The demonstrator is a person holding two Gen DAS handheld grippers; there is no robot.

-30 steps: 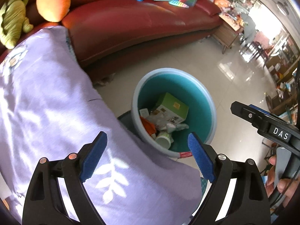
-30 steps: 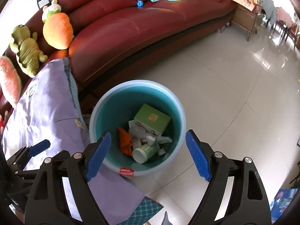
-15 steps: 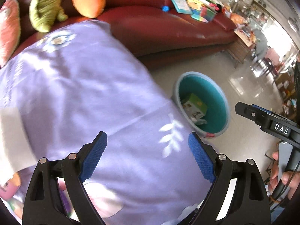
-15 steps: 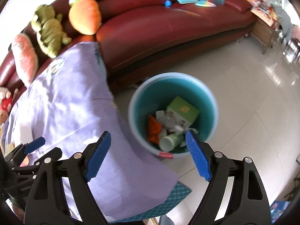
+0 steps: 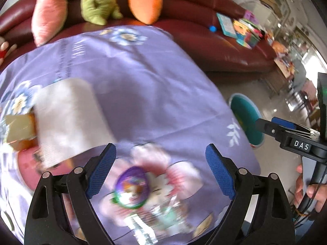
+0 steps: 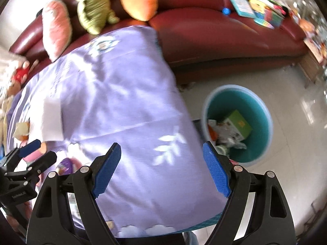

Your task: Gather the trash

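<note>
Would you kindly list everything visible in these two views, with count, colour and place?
Tablecloth: one, lilac with flowers, covering the table.
Bin: one, teal inside, on the floor right of the table, holding litter.
Box: one, green, inside the bin.
Round packet: one, purple, on the cloth between the left gripper's fingers; blurred.
Pale flat pack: one, whitish, left on the cloth; blurred.
Sofa: one, dark red, behind the table.
Plush toys: carrot orange, green one, pink one, on the sofa.
Books: several, colourful, on the sofa's right.
Left gripper: black, blue pads, open, empty.
Right gripper: same, open, empty.
Hand: one, gripping the right handle.
</note>
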